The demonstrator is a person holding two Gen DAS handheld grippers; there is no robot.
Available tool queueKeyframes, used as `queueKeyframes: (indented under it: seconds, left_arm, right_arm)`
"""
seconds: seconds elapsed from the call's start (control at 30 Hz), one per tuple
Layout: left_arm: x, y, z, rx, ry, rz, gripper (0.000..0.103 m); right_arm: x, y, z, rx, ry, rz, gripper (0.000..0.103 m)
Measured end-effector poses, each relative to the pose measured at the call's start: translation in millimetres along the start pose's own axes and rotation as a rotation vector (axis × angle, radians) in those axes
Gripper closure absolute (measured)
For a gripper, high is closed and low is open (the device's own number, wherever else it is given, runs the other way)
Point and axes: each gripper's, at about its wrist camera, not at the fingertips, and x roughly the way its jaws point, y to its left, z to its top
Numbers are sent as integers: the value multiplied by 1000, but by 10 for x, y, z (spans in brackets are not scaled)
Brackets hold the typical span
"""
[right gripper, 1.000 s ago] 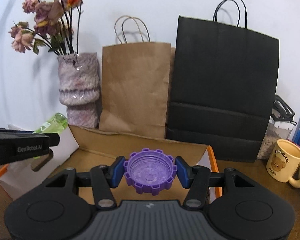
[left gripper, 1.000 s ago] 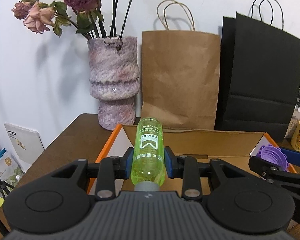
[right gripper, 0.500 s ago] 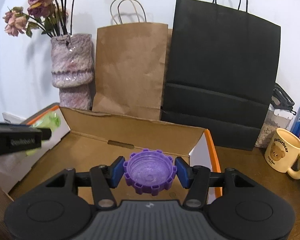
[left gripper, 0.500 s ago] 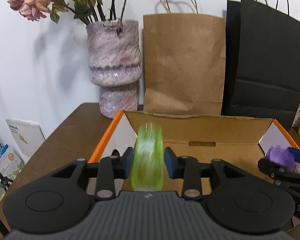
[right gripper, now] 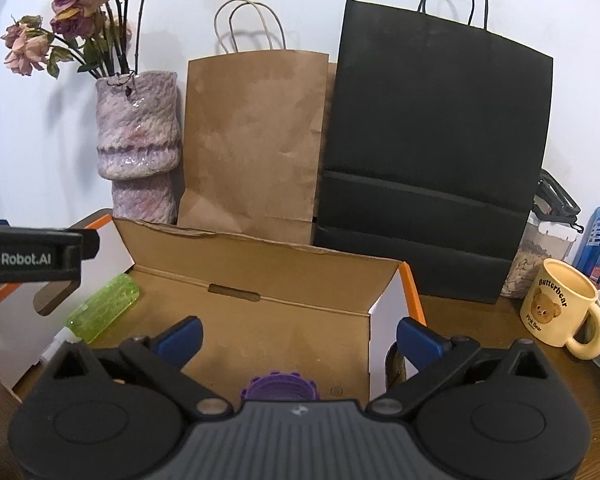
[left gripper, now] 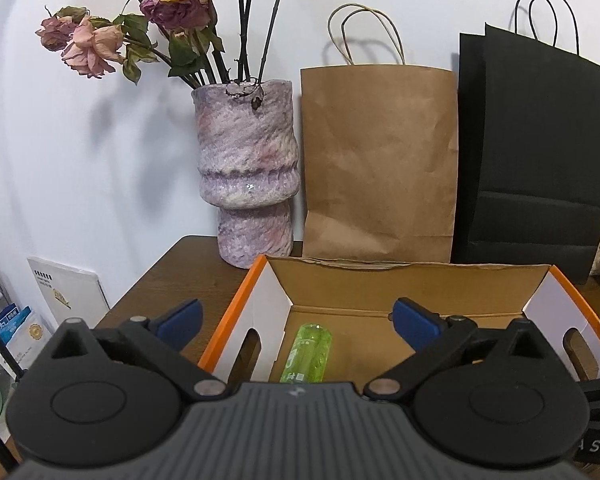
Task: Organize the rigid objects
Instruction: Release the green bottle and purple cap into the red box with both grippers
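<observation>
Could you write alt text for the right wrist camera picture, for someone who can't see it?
An open cardboard box with orange edges holds a green plastic bottle lying at its left and a purple toothed plastic lid just below the right gripper, whose blue-tipped jaws are opening with nothing between them. Behind stand a mottled purple vase, brown paper bag and black paper bag.

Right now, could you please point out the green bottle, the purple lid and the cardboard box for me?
green bottle (right gripper: 102, 311): right wrist view, middle of its side.
purple lid (right gripper: 278, 388): right wrist view, top rim.
cardboard box (left gripper: 400, 280): left wrist view, inside of back wall.
</observation>
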Motion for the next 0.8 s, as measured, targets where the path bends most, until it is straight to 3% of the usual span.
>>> queueKeyframes:
  seconds: [0.8]
  left_arm:
    - [-471, 168, -62, -25, -52, -24, 0]
  right_arm:
    - [-577, -158, -95, 9, -83, -19, 0]
